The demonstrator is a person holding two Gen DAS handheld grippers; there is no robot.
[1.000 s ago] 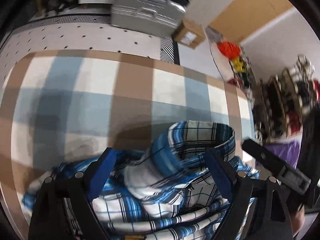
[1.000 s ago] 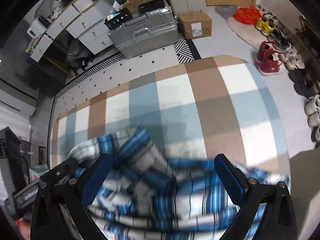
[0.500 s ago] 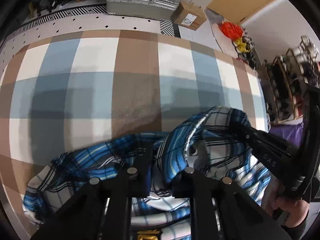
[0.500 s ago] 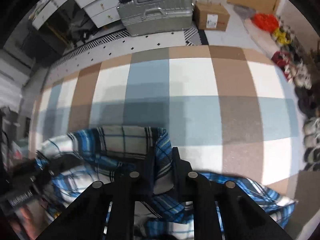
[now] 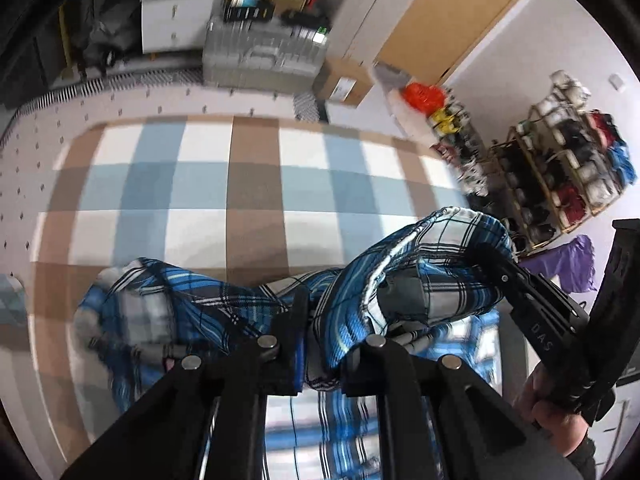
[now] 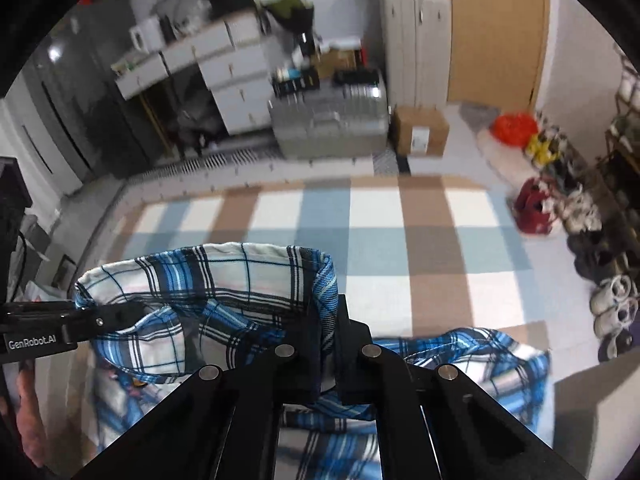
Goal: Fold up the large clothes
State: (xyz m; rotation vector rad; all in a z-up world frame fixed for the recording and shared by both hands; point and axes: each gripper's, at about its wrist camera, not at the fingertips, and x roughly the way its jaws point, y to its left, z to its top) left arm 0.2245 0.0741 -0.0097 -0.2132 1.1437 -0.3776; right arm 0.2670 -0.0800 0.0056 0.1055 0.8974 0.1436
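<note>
Both the left tool and right tool pinch the blue plaid shirt above the checked rug

We see a checked rug in brown, blue and white on the floor. Beyond its far edge stands a silver suitcase, a cardboard box just beside it. Shoe racks line the right wall, near a red bag.
</note>
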